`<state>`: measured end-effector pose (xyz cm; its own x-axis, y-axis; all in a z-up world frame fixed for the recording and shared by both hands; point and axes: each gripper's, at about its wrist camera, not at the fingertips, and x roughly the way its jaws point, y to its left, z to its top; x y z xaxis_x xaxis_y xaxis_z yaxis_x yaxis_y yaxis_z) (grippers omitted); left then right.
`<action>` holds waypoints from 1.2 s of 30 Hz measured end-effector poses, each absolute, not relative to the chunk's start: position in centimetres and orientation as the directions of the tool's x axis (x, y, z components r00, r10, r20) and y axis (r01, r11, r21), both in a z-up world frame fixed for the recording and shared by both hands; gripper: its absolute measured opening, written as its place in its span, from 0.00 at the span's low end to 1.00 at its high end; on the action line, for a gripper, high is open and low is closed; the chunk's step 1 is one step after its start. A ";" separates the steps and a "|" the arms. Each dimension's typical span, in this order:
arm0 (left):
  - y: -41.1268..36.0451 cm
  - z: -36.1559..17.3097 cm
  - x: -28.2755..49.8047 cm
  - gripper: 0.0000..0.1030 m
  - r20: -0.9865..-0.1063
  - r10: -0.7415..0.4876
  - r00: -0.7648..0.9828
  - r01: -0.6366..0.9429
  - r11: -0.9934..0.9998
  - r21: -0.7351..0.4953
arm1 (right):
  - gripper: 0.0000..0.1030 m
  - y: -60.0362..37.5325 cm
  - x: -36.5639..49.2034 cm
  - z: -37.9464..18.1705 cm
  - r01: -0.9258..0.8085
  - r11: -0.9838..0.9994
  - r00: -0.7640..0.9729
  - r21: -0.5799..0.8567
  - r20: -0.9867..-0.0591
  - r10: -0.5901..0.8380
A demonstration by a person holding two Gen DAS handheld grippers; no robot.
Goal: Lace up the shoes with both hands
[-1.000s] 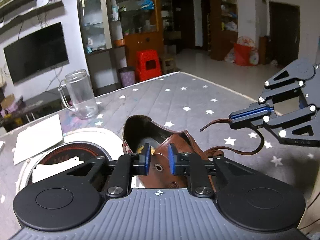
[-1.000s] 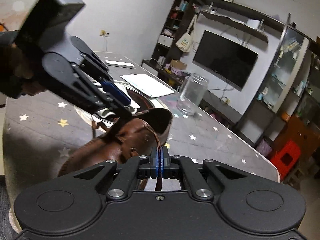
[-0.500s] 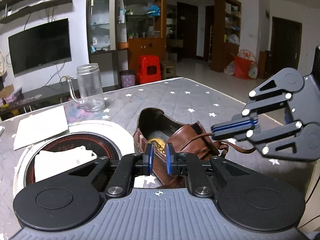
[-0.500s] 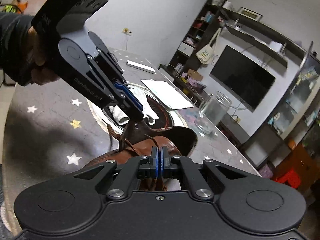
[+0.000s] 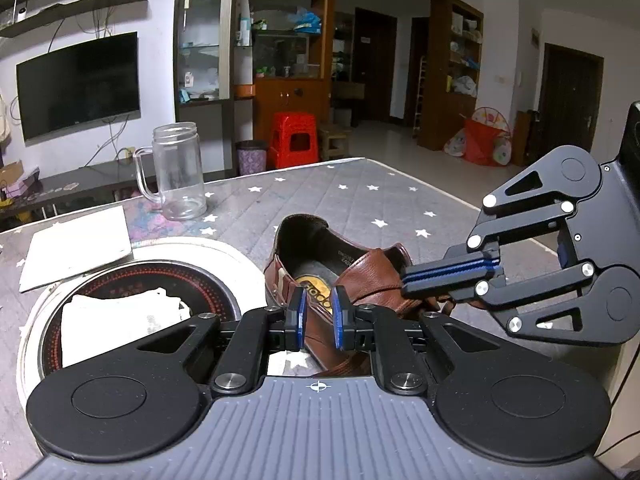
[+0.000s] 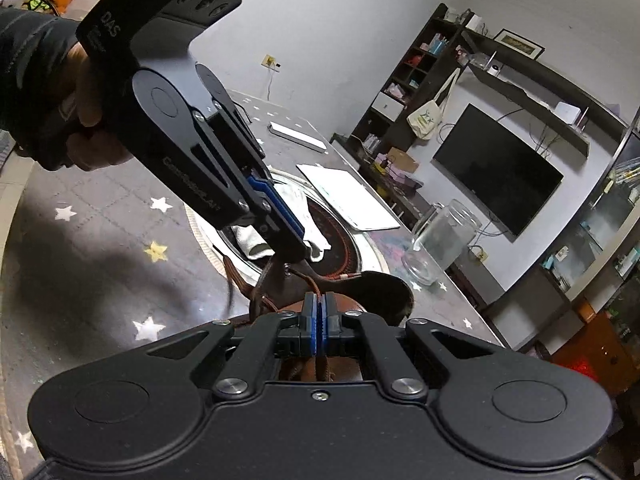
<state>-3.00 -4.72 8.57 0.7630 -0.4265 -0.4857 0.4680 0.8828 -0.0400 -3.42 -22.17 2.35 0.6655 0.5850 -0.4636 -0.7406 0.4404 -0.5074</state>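
Observation:
A brown leather shoe [image 5: 372, 272] lies on the star-patterned table, heel opening toward the far side. My left gripper [image 5: 319, 292] is narrowly closed on the near side edge of the shoe; in the right wrist view its tips [image 6: 298, 254] meet that leather flap. My right gripper [image 6: 319, 300] is shut on the brown lace [image 6: 316, 286], which runs up between its pads from the shoe [image 6: 380, 286]. In the left wrist view the right gripper [image 5: 406, 282] reaches in from the right, tips over the tongue.
A glass mug [image 5: 180, 172] stands behind the shoe. To the left are a round cooktop plate [image 5: 224, 256] with a white cloth [image 5: 120, 316] on it and a white sheet [image 5: 76, 248]. A person's hand [image 6: 88, 92] holds the left gripper. The table's edge runs close on the right.
My right gripper has come in from the right to the shoe's tongue, still holding the lace, which no longer stretches out sideways. Both views have rolled more level.

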 end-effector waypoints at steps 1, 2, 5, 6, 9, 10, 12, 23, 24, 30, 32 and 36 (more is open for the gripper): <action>-4.7 8.6 -3.0 0.14 -0.485 -0.426 0.764 0.469 0.883 -0.038 | 0.02 -22.1 -3.4 2.3 -0.743 0.438 0.663 -0.506 -0.466 0.587; -4.8 8.6 -3.0 0.15 -0.484 -0.426 0.764 0.469 0.882 -0.035 | 0.02 -21.9 -3.3 2.2 -0.745 0.435 0.660 -0.505 -0.468 0.587; -4.8 8.7 -3.1 0.18 -0.479 -0.429 0.766 0.476 0.879 -0.027 | 0.02 -21.5 -3.0 1.8 -0.754 0.427 0.651 -0.499 -0.476 0.592; -4.7 8.8 -3.1 0.19 -0.477 -0.431 0.766 0.478 0.878 -0.025 | 0.02 -21.4 -2.9 1.7 -0.756 0.425 0.648 -0.497 -0.478 0.593; -4.5 9.2 -3.5 0.19 -0.459 -0.459 0.761 0.507 0.862 -0.021 | 0.02 -21.0 -2.7 1.5 -0.759 0.424 0.644 -0.493 -0.480 0.595; -4.5 9.1 -3.5 0.19 -0.459 -0.460 0.761 0.510 0.860 -0.017 | 0.02 -21.0 -2.6 1.4 -0.761 0.425 0.643 -0.491 -0.481 0.596; -4.5 9.2 -3.8 0.19 -0.470 -0.457 0.755 0.533 0.845 0.034 | 0.02 -20.8 -2.4 1.4 -0.762 0.425 0.641 -0.488 -0.482 0.597; -7.8 7.6 -4.0 0.19 -0.542 -0.401 0.738 0.642 0.663 0.385 | 0.02 -20.8 -2.6 1.3 -0.758 0.408 0.644 -0.509 -0.483 0.594; -8.1 7.3 -3.9 0.19 -0.551 -0.397 0.734 0.654 0.631 0.417 | 0.02 -20.7 -2.5 1.3 -0.758 0.407 0.643 -0.510 -0.483 0.594; -8.6 6.0 -3.7 0.09 -0.557 -0.377 0.740 0.664 0.540 0.517 | 0.02 -20.6 -2.6 1.2 -0.757 0.392 0.643 -0.523 -0.486 0.592; -8.4 5.8 -3.5 0.05 -0.549 -0.379 0.745 0.659 0.548 0.515 | 0.02 -20.5 -2.6 1.1 -0.756 0.388 0.642 -0.527 -0.485 0.593; -8.1 5.2 -3.6 0.05 -0.526 -0.363 0.769 0.627 0.588 0.512 | 0.03 -20.4 -2.8 1.1 -0.751 0.387 0.647 -0.535 -0.480 0.592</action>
